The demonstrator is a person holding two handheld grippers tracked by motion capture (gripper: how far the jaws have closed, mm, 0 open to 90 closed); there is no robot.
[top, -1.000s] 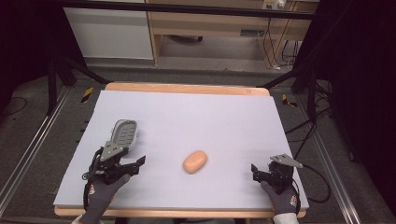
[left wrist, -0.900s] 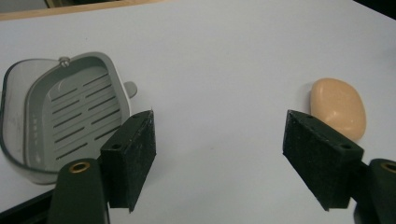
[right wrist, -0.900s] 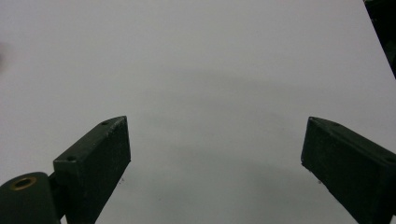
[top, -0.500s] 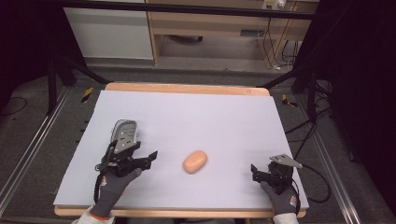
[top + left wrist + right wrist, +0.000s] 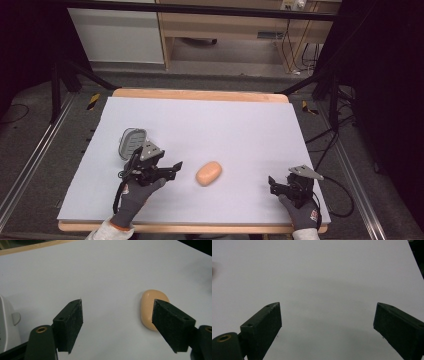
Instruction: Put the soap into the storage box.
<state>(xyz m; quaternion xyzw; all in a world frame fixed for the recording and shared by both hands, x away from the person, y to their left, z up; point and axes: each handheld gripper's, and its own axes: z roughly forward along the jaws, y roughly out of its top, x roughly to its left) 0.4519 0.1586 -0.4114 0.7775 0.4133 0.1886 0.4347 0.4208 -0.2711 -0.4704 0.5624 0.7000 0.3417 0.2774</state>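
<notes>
Left gripper (image 5: 175,167): jaws spread wide, empty, near soap bar (image 5: 209,173).
Right gripper (image 5: 272,183): jaws apart, empty.
Writing: none legible.

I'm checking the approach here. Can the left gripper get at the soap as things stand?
Probably yes: the left gripper is open and aimed at the soap, with only bare table between them. The soap dish sits behind it.

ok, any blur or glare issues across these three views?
High view: even light, no glare, dark surround. Left gripper view: soap fairly sharp, the jaws soft-edged, soap dish cut off at the edge. Right gripper view: flat grey table, soft shadows, a blurred smudge top left.
</notes>
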